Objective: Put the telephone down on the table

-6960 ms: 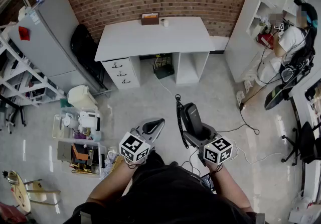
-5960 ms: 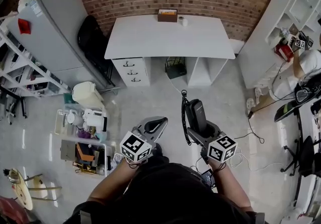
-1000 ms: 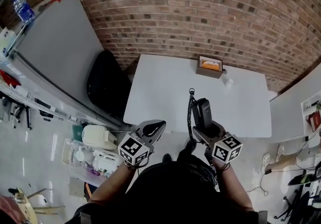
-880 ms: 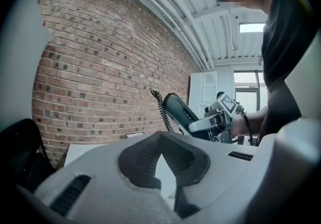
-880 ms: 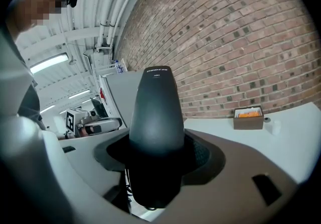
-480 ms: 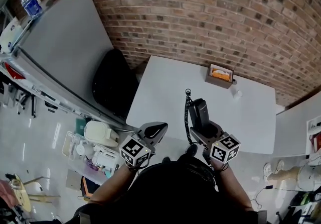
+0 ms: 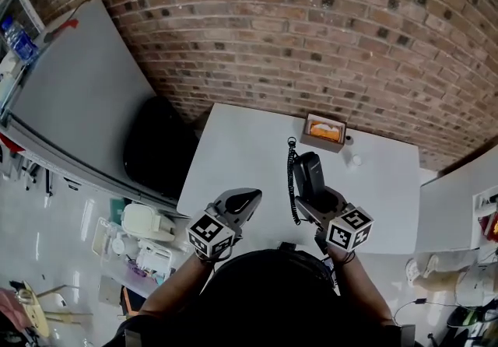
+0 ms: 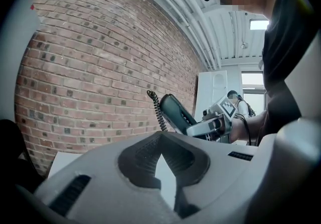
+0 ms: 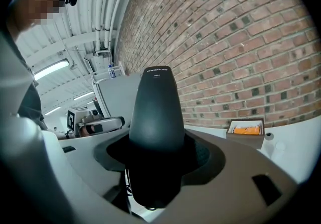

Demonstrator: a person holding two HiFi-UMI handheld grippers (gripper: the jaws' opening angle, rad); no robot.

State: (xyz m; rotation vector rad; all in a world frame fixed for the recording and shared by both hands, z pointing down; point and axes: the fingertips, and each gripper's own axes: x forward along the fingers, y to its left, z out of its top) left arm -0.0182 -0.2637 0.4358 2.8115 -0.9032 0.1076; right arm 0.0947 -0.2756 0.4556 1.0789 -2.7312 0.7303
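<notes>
Telephone (image 7: 313, 174): lower end buried between the jaws of the right gripper (image 7: 317, 201), which clamp its body. Coiled cord (image 7: 292, 182) drops behind that gripper and its end is out of sight. The telephone is held above the near half of the white table (image 7: 233, 151). Long axis runs away from the person toward the brick wall (image 7: 311, 42), far end tilted up. Small pale print on the far end (image 9: 156, 70) is too small to read. Left gripper (image 7: 246, 199): jaws together, nothing between.
</notes>
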